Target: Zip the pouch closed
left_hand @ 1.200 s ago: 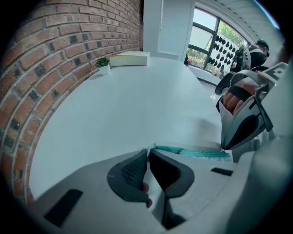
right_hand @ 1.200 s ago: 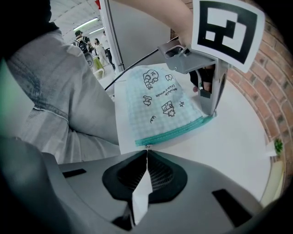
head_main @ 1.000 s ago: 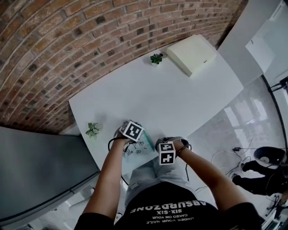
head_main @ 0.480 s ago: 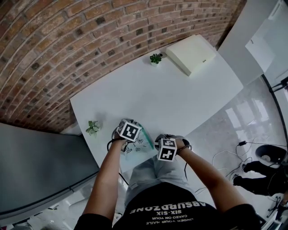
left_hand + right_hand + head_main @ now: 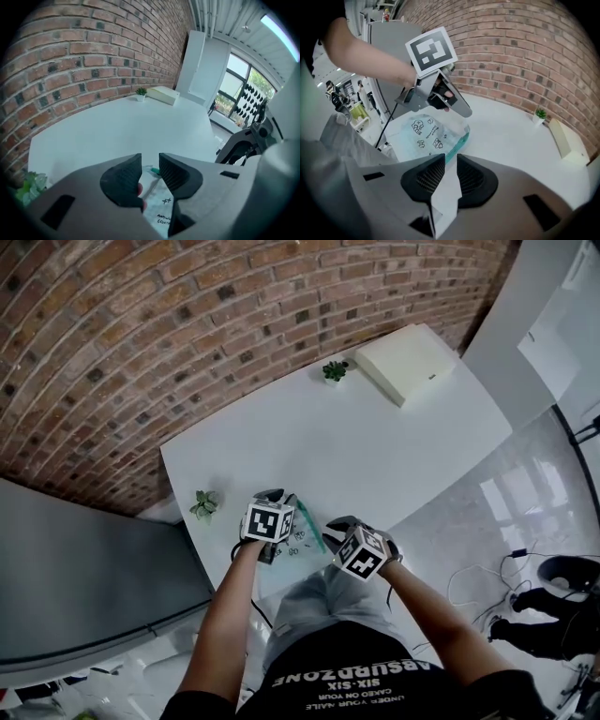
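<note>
A see-through pouch point(image 5: 302, 538) with small cartoon prints and a teal zipper edge lies at the front edge of the white table point(image 5: 375, 446). My left gripper point(image 5: 284, 502) hovers over the pouch's left part. Its jaws are opening, and the pouch point(image 5: 161, 206) and zipper point(image 5: 154, 170) show through the gap with neither pad on them. My right gripper point(image 5: 328, 526) is lifted at the pouch's right end, jaws also opening. In the right gripper view a white flap of the pouch point(image 5: 445, 197) stands loose in the gap of that gripper point(image 5: 451, 176), with the left gripper point(image 5: 459, 108) above the pouch point(image 5: 426, 136).
A cream box point(image 5: 405, 362) and a small potted plant point(image 5: 334, 370) sit at the table's far edge by the brick wall. Another small plant point(image 5: 204, 503) stands at the left corner. A grey cabinet point(image 5: 84, 577) is to the left, and the table's front edge runs just under the pouch.
Both grippers have lifted off the pouch and their jaws have gone from shut to open. Both marker cubes have rolled, the right one more.
</note>
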`<state>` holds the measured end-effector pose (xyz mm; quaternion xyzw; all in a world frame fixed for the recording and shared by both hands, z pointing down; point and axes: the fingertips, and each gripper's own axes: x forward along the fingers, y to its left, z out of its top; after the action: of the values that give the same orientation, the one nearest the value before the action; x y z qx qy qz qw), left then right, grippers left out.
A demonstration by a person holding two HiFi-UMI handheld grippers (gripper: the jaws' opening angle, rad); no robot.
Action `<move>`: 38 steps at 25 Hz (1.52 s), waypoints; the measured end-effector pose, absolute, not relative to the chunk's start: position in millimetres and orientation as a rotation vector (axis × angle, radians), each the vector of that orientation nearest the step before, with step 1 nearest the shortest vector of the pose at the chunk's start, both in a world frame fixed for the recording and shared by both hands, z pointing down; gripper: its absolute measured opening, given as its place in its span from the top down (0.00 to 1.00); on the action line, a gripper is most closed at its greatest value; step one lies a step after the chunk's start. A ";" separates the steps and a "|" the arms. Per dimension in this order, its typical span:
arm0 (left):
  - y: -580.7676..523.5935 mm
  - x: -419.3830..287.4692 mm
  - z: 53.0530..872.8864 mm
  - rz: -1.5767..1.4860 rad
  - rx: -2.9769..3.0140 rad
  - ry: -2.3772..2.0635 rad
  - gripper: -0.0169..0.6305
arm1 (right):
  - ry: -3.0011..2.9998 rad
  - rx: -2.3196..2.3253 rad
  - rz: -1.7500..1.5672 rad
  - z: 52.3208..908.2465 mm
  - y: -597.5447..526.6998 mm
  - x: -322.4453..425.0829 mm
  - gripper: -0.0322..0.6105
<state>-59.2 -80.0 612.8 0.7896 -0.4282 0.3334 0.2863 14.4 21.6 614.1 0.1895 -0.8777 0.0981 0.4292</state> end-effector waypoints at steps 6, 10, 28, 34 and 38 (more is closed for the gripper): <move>-59.1 -62.4 578.1 0.702 2.129 -1.280 0.82 | -2.281 0.686 0.313 584.3 11.7 11.8 0.84; -43.5 -58.3 558.9 0.633 2.165 -1.366 0.83 | -2.327 0.824 0.332 565.5 4.5 10.9 0.86; 3.6 -38.0 493.4 0.491 2.248 -1.404 0.96 | -2.476 0.969 0.348 493.2 22.2 -0.4 0.95; 12.8 -39.2 492.3 0.493 2.254 -1.401 0.96 | -2.454 0.974 0.357 495.9 25.7 1.6 0.95; 15.7 -38.8 494.0 0.498 2.252 -1.402 0.96 | -2.442 0.976 0.366 499.3 27.5 4.5 0.95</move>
<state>-38.8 15.7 494.0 0.8141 -0.5067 0.1801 0.2193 4.5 27.5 499.3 0.3567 -0.8927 0.1338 0.2407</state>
